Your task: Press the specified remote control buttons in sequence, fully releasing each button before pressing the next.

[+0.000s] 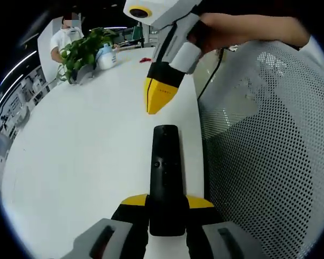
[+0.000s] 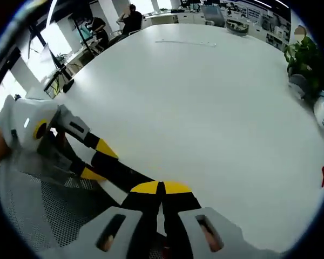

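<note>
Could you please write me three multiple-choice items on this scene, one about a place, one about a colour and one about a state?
1. Where is the black remote control?
A. Between the jaws of the left hand-held gripper
B. Beside the potted plant
C. On the mesh chair

2. What colour are the jaw tips of the right hand-held gripper?
A. Red
B. Yellow
C. Green

3. How do the right hand-held gripper's jaws stand?
A. Wide open
B. Shut on the remote
C. Shut together on nothing

Answers:
1. A, since in the left gripper view the remote's near end sits between that gripper's yellow-tipped jaws, over the white table.
2. B, since the tips form a yellow wedge beyond the remote's far end.
3. C, since in the right gripper view the two jaws meet with nothing between them.
</note>
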